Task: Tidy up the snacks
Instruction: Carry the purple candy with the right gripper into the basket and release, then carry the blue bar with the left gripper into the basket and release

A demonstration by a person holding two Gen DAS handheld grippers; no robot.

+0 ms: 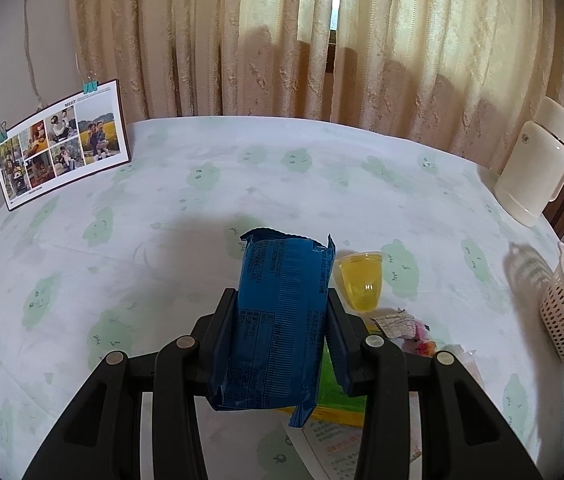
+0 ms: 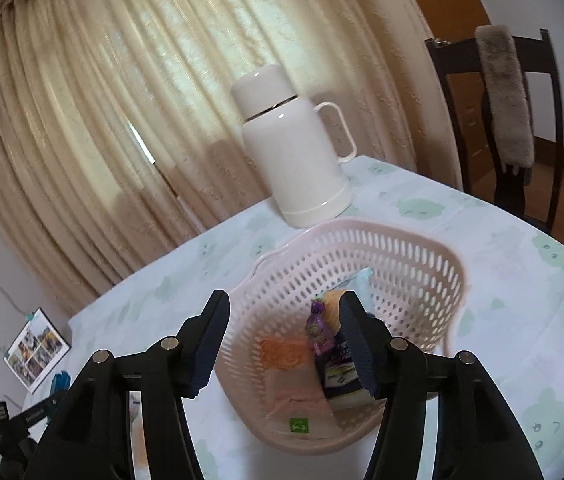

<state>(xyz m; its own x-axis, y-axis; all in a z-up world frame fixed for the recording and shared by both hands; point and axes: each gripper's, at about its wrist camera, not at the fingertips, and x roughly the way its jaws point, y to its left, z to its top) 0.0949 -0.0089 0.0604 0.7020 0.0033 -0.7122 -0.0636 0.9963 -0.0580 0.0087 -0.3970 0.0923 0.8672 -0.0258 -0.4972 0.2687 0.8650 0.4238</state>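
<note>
Pink basket (image 2: 421,264) holds a purple pouch (image 2: 317,330) and wrapped snacks (image 2: 282,354).

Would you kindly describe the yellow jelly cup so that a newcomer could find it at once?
Start at the table with the cloud-print cloth. Just beyond the left tool, which grips a blue snack packet, the jelly cup sits to the packet's right. It is the only clear yellow cup; the snacks beside it are flat wrappers.

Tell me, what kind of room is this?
Most likely a home dining room: a table under a printed tablecloth, drawn curtains behind it, a wooden chair at the edge, plus a cream thermos jug and a sheet of family photos.
</note>
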